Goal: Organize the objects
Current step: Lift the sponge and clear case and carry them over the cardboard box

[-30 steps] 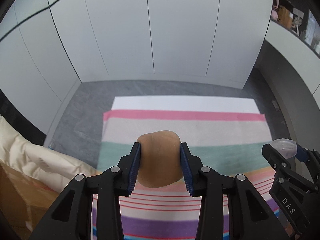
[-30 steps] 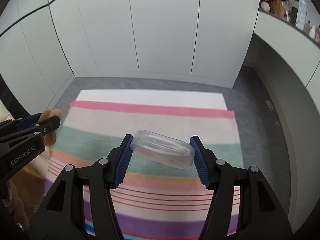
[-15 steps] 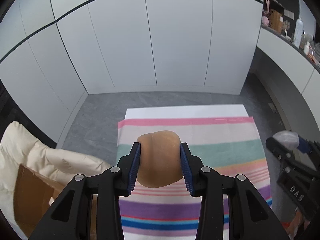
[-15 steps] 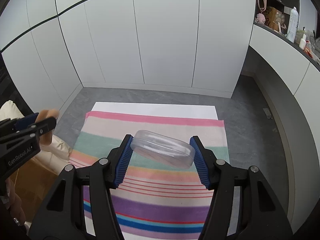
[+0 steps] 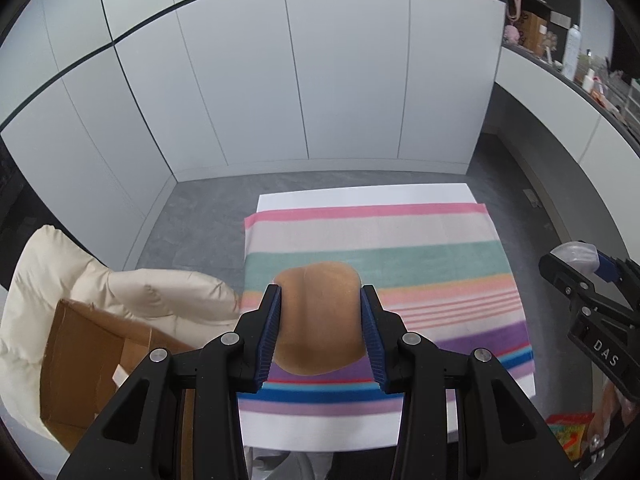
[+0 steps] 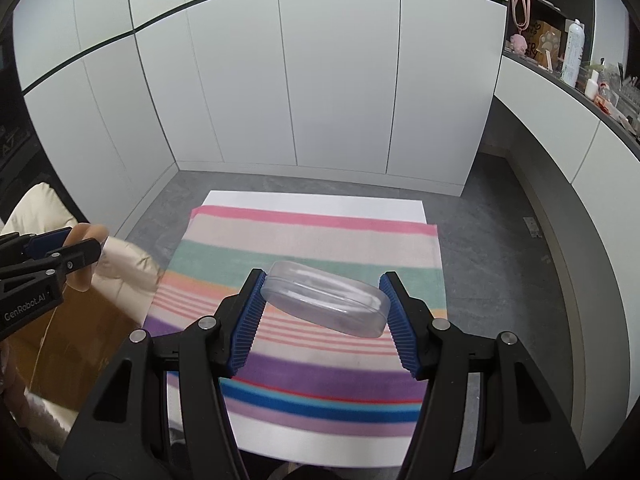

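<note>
My left gripper (image 5: 320, 300) is shut on a tan, rounded soft pad (image 5: 320, 320) and holds it high above the striped cloth (image 5: 400, 264). My right gripper (image 6: 323, 292) is shut on a clear oval plastic case (image 6: 324, 300), tilted, also high above the cloth (image 6: 312, 248). In the left wrist view the right gripper (image 5: 580, 260) shows at the right edge with the clear case (image 5: 576, 254). In the right wrist view the left gripper (image 6: 80, 244) shows at the left edge with the tan pad (image 6: 90, 234).
The striped cloth lies on a white table (image 5: 360, 194) over a grey floor (image 5: 192, 216). An open cardboard box (image 5: 84, 352) and a cream quilted cover (image 5: 132, 292) are at the left. White cabinet doors stand behind. A shelf with bottles (image 6: 572, 52) is at the right.
Both grippers have risen and pulled back from the table, each still holding its object. The table looks smaller and the box and cover at the left have come into view.
</note>
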`<state>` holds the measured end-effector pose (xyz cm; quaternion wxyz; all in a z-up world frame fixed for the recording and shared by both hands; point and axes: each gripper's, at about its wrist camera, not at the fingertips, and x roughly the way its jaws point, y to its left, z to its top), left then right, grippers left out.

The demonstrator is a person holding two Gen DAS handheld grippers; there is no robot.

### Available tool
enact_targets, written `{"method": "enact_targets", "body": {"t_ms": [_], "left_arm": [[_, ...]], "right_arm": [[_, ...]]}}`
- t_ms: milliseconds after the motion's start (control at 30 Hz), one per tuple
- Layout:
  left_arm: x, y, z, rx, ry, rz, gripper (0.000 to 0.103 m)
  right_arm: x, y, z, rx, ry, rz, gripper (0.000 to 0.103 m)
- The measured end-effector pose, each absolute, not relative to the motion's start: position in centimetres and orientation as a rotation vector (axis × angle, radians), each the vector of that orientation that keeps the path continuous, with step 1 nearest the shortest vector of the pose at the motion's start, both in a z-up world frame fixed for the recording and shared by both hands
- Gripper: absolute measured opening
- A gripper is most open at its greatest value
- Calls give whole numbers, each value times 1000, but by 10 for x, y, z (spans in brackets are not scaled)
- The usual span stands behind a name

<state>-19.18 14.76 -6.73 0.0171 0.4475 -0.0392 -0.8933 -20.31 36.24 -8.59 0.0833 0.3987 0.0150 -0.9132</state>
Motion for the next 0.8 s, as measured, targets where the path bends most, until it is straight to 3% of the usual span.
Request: {"method": "enact_targets", "body": {"t_ms": [367, 800], "left_arm": [[-110, 150, -44, 1224, -167, -2825, 40], [-47, 142, -52, 1334, -55, -2827, 41]], "right_arm": [[-139, 359, -80, 1178, 55, -2719, 61], [-62, 361, -94, 1229, 56, -2641, 61]]}}
